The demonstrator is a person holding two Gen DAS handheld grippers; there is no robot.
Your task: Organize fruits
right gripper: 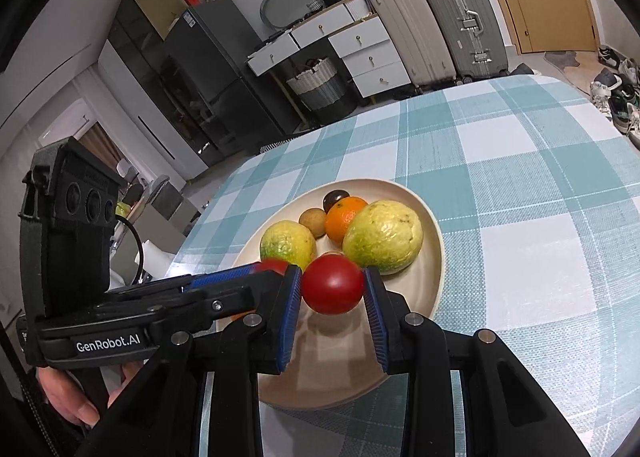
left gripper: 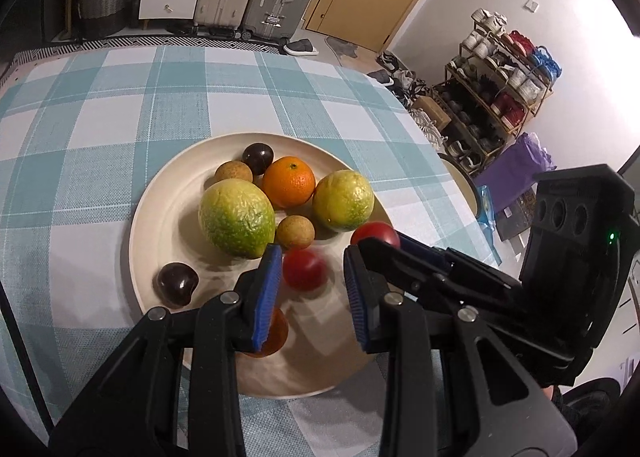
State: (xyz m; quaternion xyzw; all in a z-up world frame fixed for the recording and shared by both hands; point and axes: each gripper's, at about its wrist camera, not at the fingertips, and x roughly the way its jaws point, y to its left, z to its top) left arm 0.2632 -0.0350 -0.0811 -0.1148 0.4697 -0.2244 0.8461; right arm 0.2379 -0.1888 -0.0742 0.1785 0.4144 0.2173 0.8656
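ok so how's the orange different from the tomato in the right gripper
The orange sits on the plate among other fruit; the tomato is clamped in the right gripper above it. The orange has dull, dimpled skin; the tomato is red, smooth and shiny. Both are round.

Red tomato (right gripper: 332,285) between gripper (right gripper: 332,297) pads

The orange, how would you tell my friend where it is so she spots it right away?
Find the blue-checked table and the cream plate on it. The orange sits behind two big green-yellow fruits. Its neighbours are green, brown or dark purple; it alone is bright orange and dimpled.
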